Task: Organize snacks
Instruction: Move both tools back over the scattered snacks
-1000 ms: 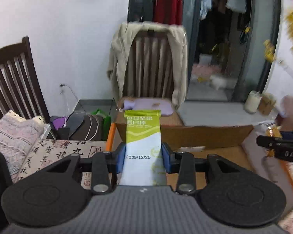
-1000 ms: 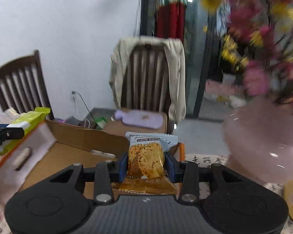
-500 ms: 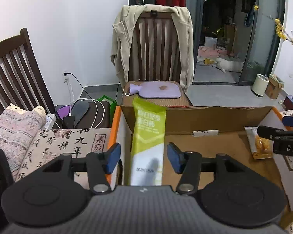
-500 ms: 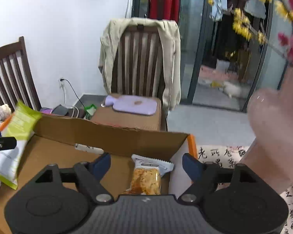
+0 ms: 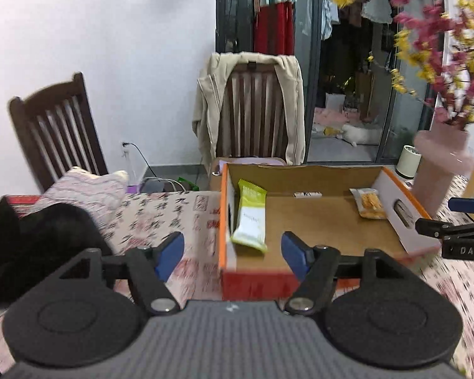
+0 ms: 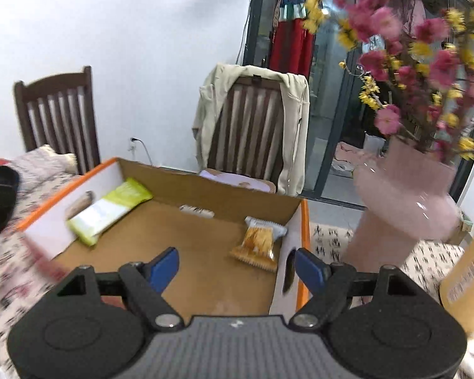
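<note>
Room bkgd: white wall, two dark slatted wooden chairs, the middle one w/ a beige jacket draped over it; glass door behind.

Table: cloth w/ black calligraphy print, soft, wrinkles under anything dragged.

1. Pink glass vase w/ pink and yellow blossom branches. Stands just right of the box. Heavy-looking, fragile; not mine to move, keep my right elbow off it.

2. Shallow open cardboard box w/ orange rim and white side walls. Stiff enough, light, would slide on the cloth if nudged. Hand slot cut in its right wall.

3. Long green-and-white foil snack bar pouch. Inside box, far left, leaning on the left wall. Light, slick film, semi-stiff core. Best hold, I reckon: across the narrow width at mid-length; end seals too floppy.

4. Small clear-and-orange wrapped cracker packet. Inside box, right side, flat on floor beside the right wall. V. light, crinkly, contents brittle; pinch gently across the short sides, or by the crimped end seal.

5. My left tongs: jaws just been opening, now wide, nothing btwn the blue pads, hovering at box's near left corner.

6. My right tongs: jaws just opened, wide, empty, over box's near right corner.
</note>
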Motion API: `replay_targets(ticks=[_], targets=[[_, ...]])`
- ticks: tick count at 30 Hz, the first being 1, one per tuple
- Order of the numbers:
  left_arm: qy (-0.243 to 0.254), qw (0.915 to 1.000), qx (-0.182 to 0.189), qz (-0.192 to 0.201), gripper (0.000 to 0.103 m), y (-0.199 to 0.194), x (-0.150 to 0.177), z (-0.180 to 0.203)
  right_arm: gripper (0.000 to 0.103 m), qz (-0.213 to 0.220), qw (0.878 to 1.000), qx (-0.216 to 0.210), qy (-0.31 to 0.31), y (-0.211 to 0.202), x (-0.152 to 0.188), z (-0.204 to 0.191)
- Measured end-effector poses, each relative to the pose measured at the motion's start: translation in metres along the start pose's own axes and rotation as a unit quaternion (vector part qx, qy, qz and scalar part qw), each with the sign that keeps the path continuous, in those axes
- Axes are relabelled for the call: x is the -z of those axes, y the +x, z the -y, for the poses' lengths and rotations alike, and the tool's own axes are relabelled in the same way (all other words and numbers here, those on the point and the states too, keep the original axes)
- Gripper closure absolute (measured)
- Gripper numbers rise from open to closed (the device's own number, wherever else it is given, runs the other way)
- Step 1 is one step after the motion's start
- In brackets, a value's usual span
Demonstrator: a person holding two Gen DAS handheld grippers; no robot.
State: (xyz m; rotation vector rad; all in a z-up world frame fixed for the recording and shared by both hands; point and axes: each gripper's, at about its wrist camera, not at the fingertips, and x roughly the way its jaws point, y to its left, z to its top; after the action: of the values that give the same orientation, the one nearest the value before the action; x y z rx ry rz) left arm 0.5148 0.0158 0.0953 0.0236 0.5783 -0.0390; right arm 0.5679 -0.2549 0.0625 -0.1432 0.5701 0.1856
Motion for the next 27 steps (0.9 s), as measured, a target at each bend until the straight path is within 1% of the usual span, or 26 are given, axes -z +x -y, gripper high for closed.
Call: replay_targets(ticks=[2, 5, 7, 9, 10, 12, 16, 18, 21, 23, 25, 27], targets=[[0.004, 0.9998, 0.002, 0.018, 0.030, -0.035, 0.014, 0.000, 0.023, 0.008, 1.000, -0.005, 0.008, -0.033, 0.013, -0.002], [0.000, 0.9988, 0.009, 0.048, 0.022, -0.087, 0.039, -0.002, 0.020, 0.022, 0.999, -0.019, 0.014, -0.079, 0.032, -0.006], [0.001, 0.9977, 0.001, 0.068, 0.020, -0.119, 0.058, 0.000, 0.017, 0.034, 0.999, -0.030, 0.016, -0.113, 0.047, -0.011], [0.011, 0.9959, -0.013, 0.089, 0.015, -0.148, 0.079, 0.002, 0.014, 0.048, 0.998, -0.041, 0.022, -0.146, 0.064, -0.016], [0.015, 0.9947, -0.019, 0.100, 0.014, -0.161, 0.090, 0.004, 0.010, 0.055, 0.997, -0.050, 0.024, -0.163, 0.074, -0.019], [0.022, 0.9916, -0.024, 0.125, 0.007, -0.188, 0.112, 0.006, 0.009, 0.065, 0.996, -0.058, 0.033, -0.192, 0.094, -0.025], [0.032, 0.9885, -0.031, 0.144, 0.006, -0.230, 0.152, 0.013, 0.008, 0.088, 0.993, -0.061, 0.044, -0.243, 0.132, -0.036], [0.033, 0.9879, -0.033, 0.148, 0.003, -0.247, 0.169, 0.019, 0.008, 0.100, 0.992, -0.056, 0.047, -0.267, 0.153, -0.042], [0.027, 0.9902, -0.013, 0.136, 0.000, -0.264, 0.198, 0.027, 0.004, 0.116, 0.991, -0.044, 0.042, -0.296, 0.187, -0.052], [0.037, 0.9918, 0.000, 0.122, 0.000, -0.271, 0.217, 0.034, 0.003, 0.117, 0.992, -0.029, 0.029, -0.309, 0.210, -0.062], [0.052, 0.9926, 0.003, 0.110, 0.000, -0.274, 0.236, 0.042, 0.003, 0.110, 0.993, -0.020, 0.023, -0.318, 0.233, -0.071], [0.053, 0.9941, 0.008, 0.094, 0.000, -0.277, 0.251, 0.046, 0.003, 0.105, 0.994, -0.016, 0.033, -0.328, 0.257, -0.077]])
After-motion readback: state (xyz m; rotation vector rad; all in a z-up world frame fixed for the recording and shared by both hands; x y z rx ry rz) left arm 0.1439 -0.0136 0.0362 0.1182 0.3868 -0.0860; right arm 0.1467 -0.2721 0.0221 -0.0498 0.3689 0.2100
